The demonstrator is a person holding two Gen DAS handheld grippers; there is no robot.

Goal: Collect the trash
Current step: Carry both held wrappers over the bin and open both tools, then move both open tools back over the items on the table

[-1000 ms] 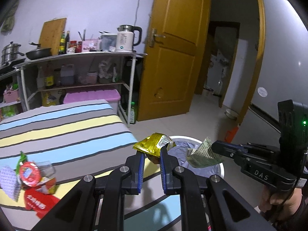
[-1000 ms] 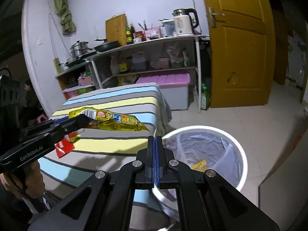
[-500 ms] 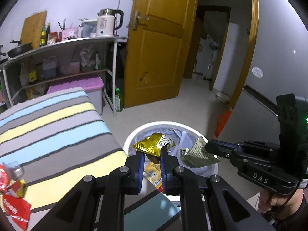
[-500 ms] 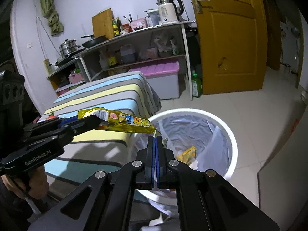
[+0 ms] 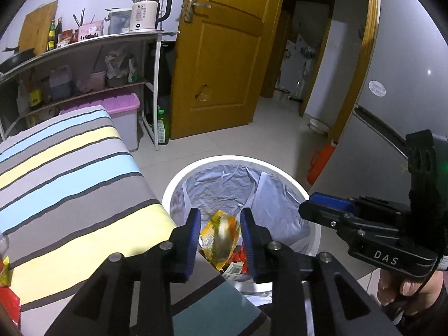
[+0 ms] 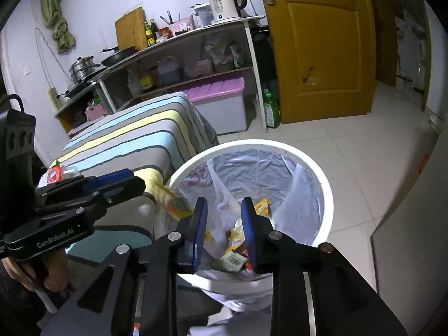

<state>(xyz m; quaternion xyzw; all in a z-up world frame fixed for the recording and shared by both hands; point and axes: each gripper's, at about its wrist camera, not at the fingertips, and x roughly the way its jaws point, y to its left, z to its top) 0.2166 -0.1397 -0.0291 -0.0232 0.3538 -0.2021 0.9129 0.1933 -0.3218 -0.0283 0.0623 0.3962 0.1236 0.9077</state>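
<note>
A white trash bin (image 5: 280, 169) with a grey liner stands on the floor beside the striped bed; it also shows in the right wrist view (image 6: 324, 193). My left gripper (image 5: 221, 236) is open over the bin, and a blurred yellow wrapper (image 5: 222, 238) is falling between its fingers. My right gripper (image 6: 224, 232) is open and empty above the bin. Several wrappers (image 6: 238, 240) lie at the bin's bottom. More trash (image 6: 56, 173) lies on the bed, also seen at the edge of the left wrist view (image 5: 5, 277).
The striped bed (image 5: 70, 173) is left of the bin. A shelf unit (image 5: 92, 64) with a kettle (image 5: 147, 11) and a purple-lidded box (image 6: 221, 103) stands behind it. A yellow door (image 5: 224, 56) and tiled floor lie beyond. An orange container (image 5: 319, 165) is on the right.
Both grippers moved over the bin and opened. The yellow wrapper left the left gripper and is dropping; the green wrapper left the right gripper.
</note>
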